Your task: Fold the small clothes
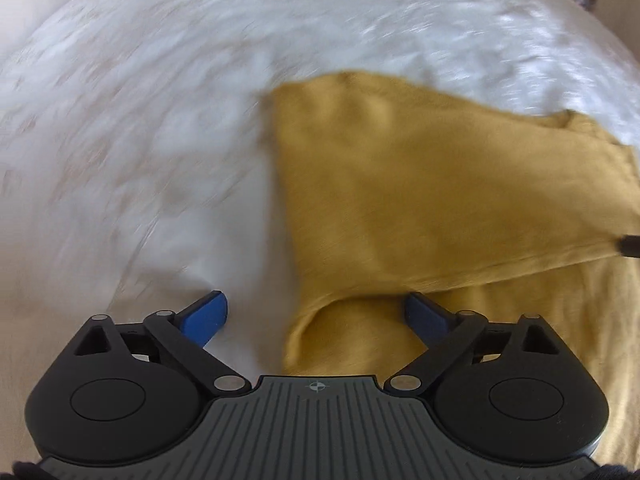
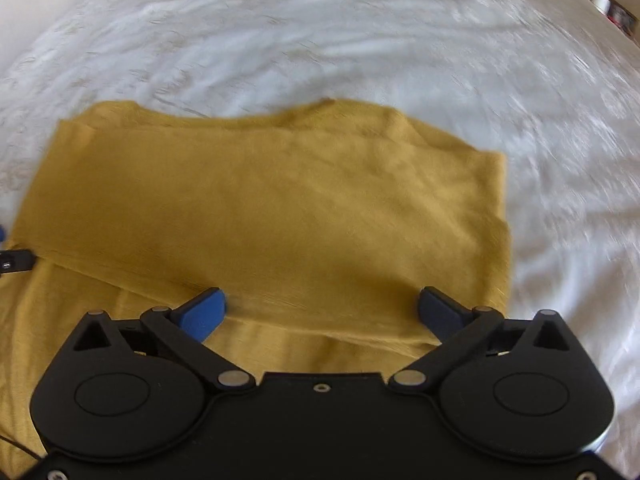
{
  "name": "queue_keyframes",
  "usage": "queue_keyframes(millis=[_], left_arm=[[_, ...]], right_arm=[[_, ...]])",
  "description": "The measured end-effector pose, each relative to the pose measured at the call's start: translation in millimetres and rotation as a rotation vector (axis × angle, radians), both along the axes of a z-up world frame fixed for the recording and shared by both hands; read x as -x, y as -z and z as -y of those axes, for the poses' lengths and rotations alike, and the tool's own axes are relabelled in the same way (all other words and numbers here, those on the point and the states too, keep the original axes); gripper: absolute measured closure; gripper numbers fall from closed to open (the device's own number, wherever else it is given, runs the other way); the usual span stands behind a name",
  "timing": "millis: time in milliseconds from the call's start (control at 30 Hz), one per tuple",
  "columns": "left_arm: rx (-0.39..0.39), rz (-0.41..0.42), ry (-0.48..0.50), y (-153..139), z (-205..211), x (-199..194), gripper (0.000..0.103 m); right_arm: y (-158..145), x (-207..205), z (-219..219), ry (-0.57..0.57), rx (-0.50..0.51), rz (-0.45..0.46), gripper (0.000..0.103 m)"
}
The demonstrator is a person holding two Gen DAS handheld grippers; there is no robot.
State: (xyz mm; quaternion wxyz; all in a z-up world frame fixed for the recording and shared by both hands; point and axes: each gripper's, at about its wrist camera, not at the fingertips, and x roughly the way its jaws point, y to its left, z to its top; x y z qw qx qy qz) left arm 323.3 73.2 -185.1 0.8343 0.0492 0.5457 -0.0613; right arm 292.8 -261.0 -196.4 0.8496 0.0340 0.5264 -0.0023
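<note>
Yellow garment (image 2: 272, 208) lies flat on white bed cover (image 2: 320, 40), upper layer already folded over lower.
Thin, soft, light knit; likely limp, sags if lifted, creases easily.
Best hold: near folded edge, at corners.
Long axis runs side to side in right view.
Left gripper (image 1: 316, 316) jaws wide, empty, over garment's left edge.
Right gripper (image 2: 322, 312) jaws wide, empty, over folded edge.

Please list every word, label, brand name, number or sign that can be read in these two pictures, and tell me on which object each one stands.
No readable words, brands or numbers in either view.
Crosshair sign, no letters: on the grey body of the left gripper.
Small white mark on the black part at the left edge of the right wrist view: too small to read.
Coloured objects at the top corners: too blurred to read.
Yellow garment and white bedcover: no print or label visible.
</note>
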Motion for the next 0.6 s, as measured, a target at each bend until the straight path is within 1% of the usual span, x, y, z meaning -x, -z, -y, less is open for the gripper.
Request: queue_keyframes(millis=[33, 100, 133, 167, 233, 267, 300, 367, 400, 433, 467, 500, 600], left_arm=[[0.015, -0.011, -0.040, 2.3, -10.0, -0.6, 0.003], [0.029, -0.018, -0.095, 2.0, -24.5, 0.4, 0.001], [0.024, -0.018, -0.098, 0.5, -27.6, 2.1, 0.001], [0.016, -0.019, -0.093, -0.9, -29.1, 4.3, 0.001], [0.012, -0.018, -0.087, -6.0, -30.2, 12.4, 0.001], [0.021, -0.015, -0.089, -8.7, -31.4, 17.3, 0.001], [0.036, -0.015, -0.093, -10.7, -33.1, 23.7, 0.001], [0.059, -0.026, -0.102, -14.2, -33.2, 40.0, 0.001], [0.071, -0.036, -0.101, -15.3, -33.9, 49.9, 0.001], [0.080, -0.046, -0.098, -15.4, -32.7, 57.3, 0.001], [0.086, -0.053, -0.094, -14.9, -30.2, 65.1, 0.001], [0.090, -0.058, -0.090, -15.2, -28.9, 74.1, 0.001], [0.094, -0.072, -0.078, -16.1, -24.2, 103.5, 0.001]], right_arm=[[0.0, 0.0, 0.0, 0.000, 0.000, 0.000, 0.001], [-0.4, 8.5, 14.7, 0.053, 0.018, -0.015, 0.001], [-2.3, 20.1, 32.8, 0.121, 0.018, -0.037, 0.001], [-2.3, 20.1, 32.8, 0.121, 0.018, -0.037, 0.001], [-7.8, 36.9, 51.6, 0.194, -0.031, -0.032, 0.001], [-15.6, 57.1, 66.9, 0.244, -0.094, -0.012, 0.001], [-15.6, 57.1, 66.9, 0.244, -0.094, -0.012, 0.001], [-21.0, 76.3, 75.5, 0.267, -0.139, -0.001, 0.001], [-23.7, 96.9, 78.8, 0.270, -0.165, 0.000, 0.001], [-24.5, 105.6, 79.1, 0.266, -0.172, -0.002, 0.001], [-24.5, 105.6, 79.1, 0.266, -0.172, -0.002, 0.001], [-24.9, 122.9, 78.1, 0.254, -0.187, -0.009, 0.001], [-23.7, 145.8, 74.1, 0.228, -0.201, -0.025, 0.001]])
